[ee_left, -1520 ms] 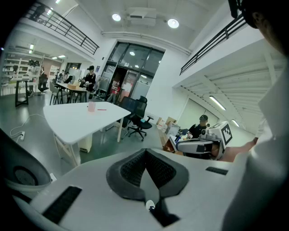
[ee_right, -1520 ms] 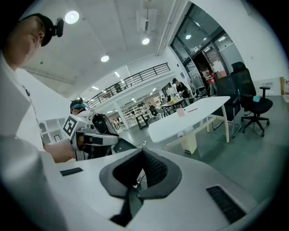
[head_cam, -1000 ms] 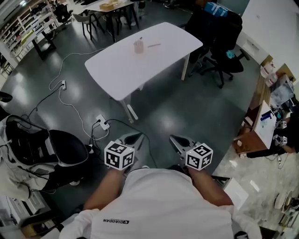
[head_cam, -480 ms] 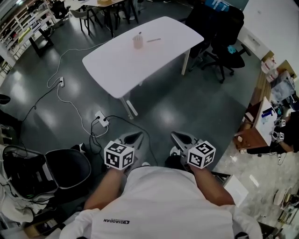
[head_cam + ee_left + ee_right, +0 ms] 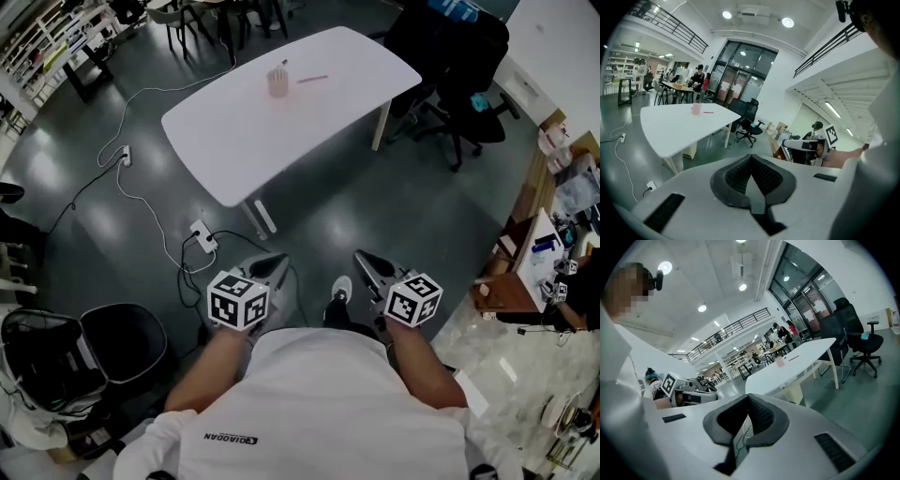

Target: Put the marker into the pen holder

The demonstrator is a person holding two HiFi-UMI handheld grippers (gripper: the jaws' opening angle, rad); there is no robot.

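A pink pen holder (image 5: pixel 277 82) stands on the far half of a white table (image 5: pixel 244 141), with one pen sticking out of it. The marker (image 5: pixel 311 79), thin and pinkish, lies flat just right of the holder. Both grippers are held close to the person's body, far short of the table. My left gripper (image 5: pixel 273 264) and right gripper (image 5: pixel 364 261) are both shut and hold nothing. In the left gripper view the holder (image 5: pixel 696 108) and marker (image 5: pixel 708 112) are small and distant past the shut jaws. In the right gripper view the holder (image 5: pixel 779 362) and marker (image 5: pixel 793 357) are just as small.
A power strip (image 5: pixel 202 234) and trailing cables (image 5: pixel 141 159) lie on the dark floor left of the table leg (image 5: pixel 261 217). Black office chairs (image 5: pixel 459 75) stand at the table's right end, and another black chair (image 5: pixel 122 342) at lower left. Cluttered desks (image 5: pixel 544 234) line the right side.
The person has walked toward the table, which now sits lower and nearer in the head view. The black chair at left has slid back. Both grippers stay shut in front of the body.
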